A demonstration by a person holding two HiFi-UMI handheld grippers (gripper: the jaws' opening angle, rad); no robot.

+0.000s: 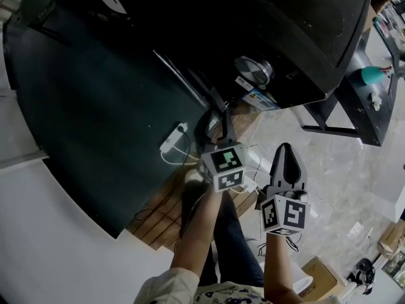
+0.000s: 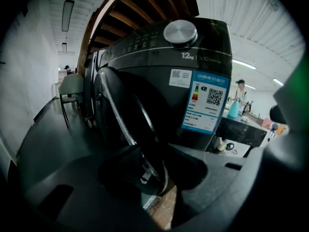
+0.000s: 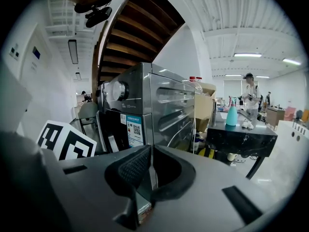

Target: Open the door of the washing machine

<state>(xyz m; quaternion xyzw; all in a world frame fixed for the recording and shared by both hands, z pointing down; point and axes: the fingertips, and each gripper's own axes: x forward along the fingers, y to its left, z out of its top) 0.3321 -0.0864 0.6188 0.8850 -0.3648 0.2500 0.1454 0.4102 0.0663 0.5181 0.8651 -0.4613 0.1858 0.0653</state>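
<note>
Setup: front-loading washing machine [image 1: 278, 24], dark body, standing on a wooden pallet [image 1: 158, 217]. Silver control knob [image 2: 180, 32] sits on the upper front, with a blue-edged energy label [image 2: 206, 100] stuck below it. The round door [image 2: 120, 120] is low on the front face and carries a chrome rim [image 2: 117, 111]. Cannot tell from any view whether it is latched or slightly ajar.

Left gripper [image 2: 157, 159] is at the door's edge, angled down toward it. Jaws are apart at a moderate width and the chrome rim runs down through the gap between them. No firm clamp is visible; the pads do not clearly press on it. In the head view this gripper [image 1: 216, 114] reaches the machine's front just below the knob [image 1: 253, 68], its marker cube [image 1: 224, 166] facing up.

Right gripper [image 3: 148, 151] has its jaws drawn together with only a thin slit between the ribbed pads — nothing held. It hangs clear of the machine, beside and a little behind the left one [image 1: 286, 149]. Its view takes in the machine's steel side panel [image 3: 166, 105].

Surroundings: a white power strip [image 1: 174, 138] with trailing cable lies near the machine's base. A black table [image 3: 241, 135] off to the right carries a teal bottle [image 3: 232, 115]. A person [image 3: 250, 93] stands in the background beyond it.
</note>
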